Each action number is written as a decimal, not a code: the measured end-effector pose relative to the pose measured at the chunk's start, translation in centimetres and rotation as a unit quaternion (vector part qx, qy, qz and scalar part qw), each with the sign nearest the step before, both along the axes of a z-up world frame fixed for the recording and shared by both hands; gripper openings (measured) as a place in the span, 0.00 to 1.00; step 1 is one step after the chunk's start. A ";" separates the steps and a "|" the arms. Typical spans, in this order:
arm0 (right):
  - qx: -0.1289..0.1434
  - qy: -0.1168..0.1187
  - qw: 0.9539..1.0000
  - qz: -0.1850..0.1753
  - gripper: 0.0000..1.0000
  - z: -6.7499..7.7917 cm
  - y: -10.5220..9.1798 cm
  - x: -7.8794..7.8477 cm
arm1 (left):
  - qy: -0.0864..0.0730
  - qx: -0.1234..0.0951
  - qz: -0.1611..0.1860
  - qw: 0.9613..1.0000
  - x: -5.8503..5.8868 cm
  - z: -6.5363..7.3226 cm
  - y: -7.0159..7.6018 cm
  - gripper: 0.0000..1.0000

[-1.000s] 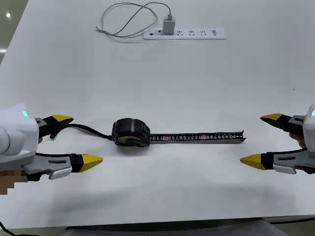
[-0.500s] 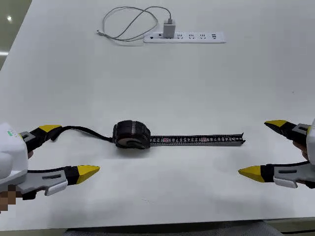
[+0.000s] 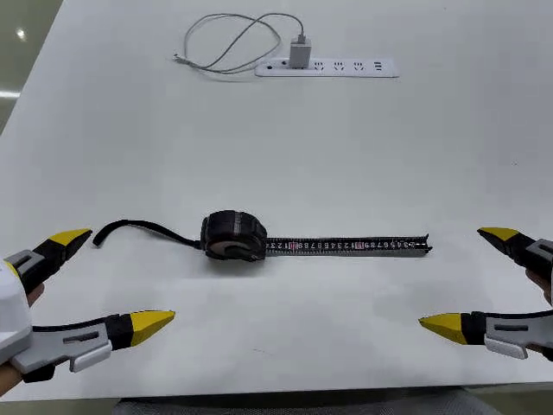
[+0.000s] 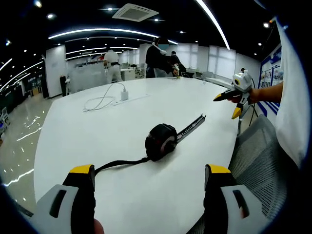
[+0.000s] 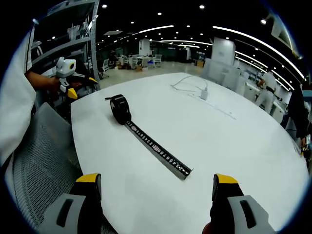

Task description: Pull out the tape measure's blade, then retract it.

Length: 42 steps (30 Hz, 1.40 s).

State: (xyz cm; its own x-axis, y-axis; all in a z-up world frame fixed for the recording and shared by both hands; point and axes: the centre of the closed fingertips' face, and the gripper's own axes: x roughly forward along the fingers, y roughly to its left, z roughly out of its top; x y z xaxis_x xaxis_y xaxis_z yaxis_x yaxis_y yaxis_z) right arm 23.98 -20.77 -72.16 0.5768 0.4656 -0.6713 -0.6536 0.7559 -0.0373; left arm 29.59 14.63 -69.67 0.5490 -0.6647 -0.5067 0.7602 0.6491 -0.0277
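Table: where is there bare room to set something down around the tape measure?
The widest bare patch of table lies between the power strip with its cable and the tape measure. A narrower strip runs between the blade and the near edge. The row of strap and blade is taken.

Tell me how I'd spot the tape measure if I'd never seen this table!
Start with the big white table; a white power strip lies at its far side. Nearer, in the middle, sits the tape measure. It's the only dark, round lump, with a numbered blade sticking out one side and a black strap trailing from the other.
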 end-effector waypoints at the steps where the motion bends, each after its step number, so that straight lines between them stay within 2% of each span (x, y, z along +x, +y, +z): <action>1: 0.002 0.001 1.000 -0.001 0.94 0.0 0.0 -0.1 | 0.000 0.002 0.001 1.000 -0.1 -0.1 0.1 0.92; 5: 0.010 0.001 1.000 -0.010 0.95 0.0 -0.2 -0.7 | 0.003 0.003 0.017 1.000 -0.5 -0.7 1.2 0.94; 8: 0.014 0.000 1.000 -0.017 0.97 -0.2 -0.3 -1.1 | 0.004 -0.005 0.030 1.000 -0.8 -0.7 1.8 0.95; 10: 0.017 0.000 1.000 -0.021 0.98 -0.3 -0.3 -1.4 | -0.003 -0.001 0.041 0.999 -1.0 -0.8 2.3 0.96; 17: 0.025 0.000 0.999 -0.035 0.98 -0.8 -0.3 -2.3 | -0.004 -0.007 0.066 0.998 -1.6 -1.1 3.1 0.96; 25: 0.034 0.001 0.998 -0.044 0.99 -0.8 -0.2 -3.0 | 0.000 -0.017 0.071 0.997 -2.1 -1.0 2.8 0.97; 30: 0.037 0.003 0.998 -0.047 0.99 -1.0 0.0 -3.3 | 0.000 -0.015 0.070 0.997 -2.3 -1.3 2.7 0.98; 32: 0.036 0.004 0.998 -0.045 0.99 -1.2 0.1 -3.4 | 0.011 -0.018 0.071 0.997 -2.5 -1.5 2.7 0.98; 42: 0.037 0.000 0.998 -0.044 0.98 -0.9 -0.1 -3.1 | 0.006 -0.015 0.063 0.998 -2.5 -1.2 2.5 0.96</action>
State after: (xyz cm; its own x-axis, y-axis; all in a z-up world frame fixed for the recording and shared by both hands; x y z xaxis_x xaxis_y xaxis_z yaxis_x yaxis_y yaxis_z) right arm 20.90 -20.90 -73.06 0.6176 0.4614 -0.6369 -0.5838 0.8116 0.0218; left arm 27.09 17.09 -70.90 0.6234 -0.6055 -0.4946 0.6718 0.7385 -0.0574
